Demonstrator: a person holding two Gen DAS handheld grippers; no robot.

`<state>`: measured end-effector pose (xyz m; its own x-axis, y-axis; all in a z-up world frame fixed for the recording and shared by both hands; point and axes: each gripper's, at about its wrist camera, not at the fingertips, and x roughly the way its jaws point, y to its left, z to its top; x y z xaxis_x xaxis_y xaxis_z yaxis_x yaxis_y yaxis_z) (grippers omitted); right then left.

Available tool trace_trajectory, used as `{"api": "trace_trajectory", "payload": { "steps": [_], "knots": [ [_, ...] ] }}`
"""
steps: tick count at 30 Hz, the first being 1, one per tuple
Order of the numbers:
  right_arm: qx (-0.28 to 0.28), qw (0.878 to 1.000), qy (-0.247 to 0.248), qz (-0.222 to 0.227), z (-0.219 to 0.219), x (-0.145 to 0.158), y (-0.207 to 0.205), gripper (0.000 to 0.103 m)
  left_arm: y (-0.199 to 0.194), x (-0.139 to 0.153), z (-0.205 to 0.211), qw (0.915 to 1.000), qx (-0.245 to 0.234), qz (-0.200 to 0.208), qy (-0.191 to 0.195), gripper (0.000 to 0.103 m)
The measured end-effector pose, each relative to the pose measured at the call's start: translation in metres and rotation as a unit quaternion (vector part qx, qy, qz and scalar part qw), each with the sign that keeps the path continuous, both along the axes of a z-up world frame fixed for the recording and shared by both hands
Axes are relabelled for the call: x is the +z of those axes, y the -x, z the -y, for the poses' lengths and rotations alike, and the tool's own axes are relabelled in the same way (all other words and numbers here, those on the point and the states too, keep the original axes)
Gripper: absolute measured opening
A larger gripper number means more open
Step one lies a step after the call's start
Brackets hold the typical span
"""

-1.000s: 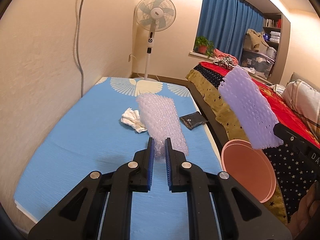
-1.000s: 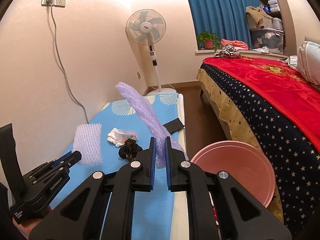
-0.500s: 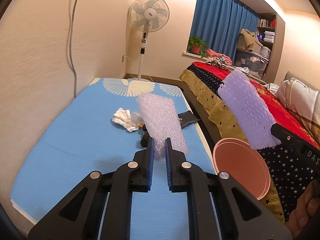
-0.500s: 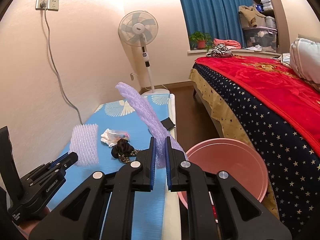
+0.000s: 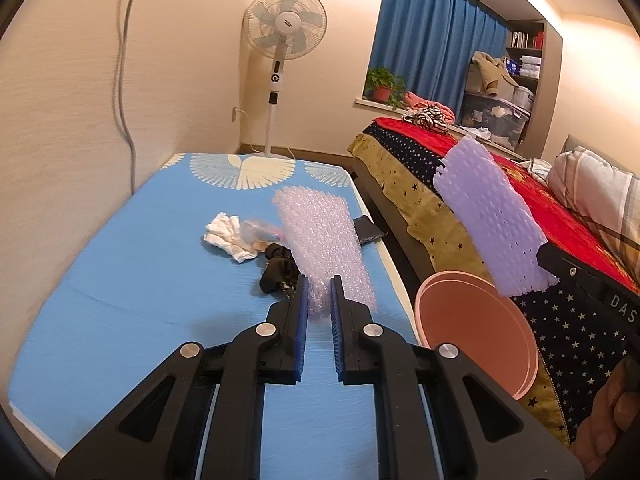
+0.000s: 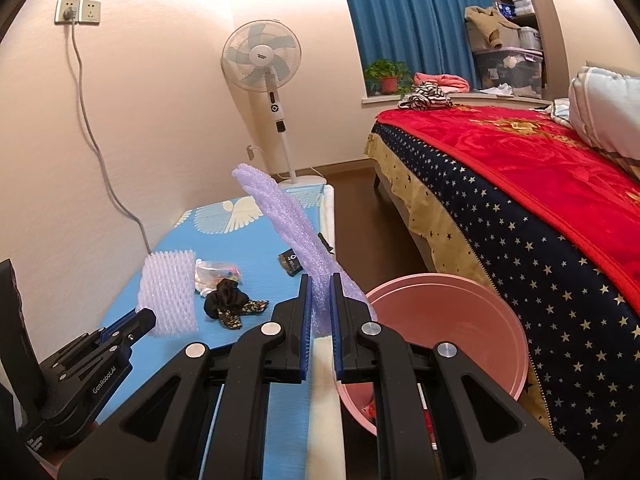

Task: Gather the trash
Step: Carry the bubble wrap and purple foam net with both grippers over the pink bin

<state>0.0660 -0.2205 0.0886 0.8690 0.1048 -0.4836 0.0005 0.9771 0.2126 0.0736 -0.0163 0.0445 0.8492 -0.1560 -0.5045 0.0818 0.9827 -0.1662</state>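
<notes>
My left gripper (image 5: 319,294) is shut on a sheet of bubble wrap (image 5: 320,236) and holds it up above the blue mattress (image 5: 132,280). It also shows in the right wrist view (image 6: 168,292). My right gripper (image 6: 319,294) is shut on a purple foam net sleeve (image 6: 284,220), seen broadside in the left wrist view (image 5: 488,216). A pink basin (image 6: 444,320) stands on the floor just right of the mattress, below the foam sleeve. On the mattress lie a crumpled white tissue (image 5: 228,236), a clear plastic wrapper (image 5: 260,232), a black cloth scrap (image 5: 276,268) and a small dark pouch (image 5: 370,230).
A bed with a red and star-patterned cover (image 6: 540,184) runs along the right. A standing fan (image 5: 282,40) stands at the far end by the wall. A cable (image 6: 100,152) hangs from the wall socket. A narrow floor strip lies between mattress and bed.
Both grippers have drawn back and to the right with their sheets. The basin now sits closer under the right gripper. The black cloth scrap has come into the left view.
</notes>
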Motion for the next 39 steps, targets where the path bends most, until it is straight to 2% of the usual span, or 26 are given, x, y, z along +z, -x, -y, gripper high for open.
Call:
{"api": "trace_trajectory", "payload": {
  "steps": [39],
  "knots": [
    [-0.135, 0.990, -0.001, -0.030, 0.075, -0.030, -0.001, 0.009, -0.038, -0.029, 0.100, 0.9961, -0.084, -0.024, 0.013, 0.011]
  ]
}}
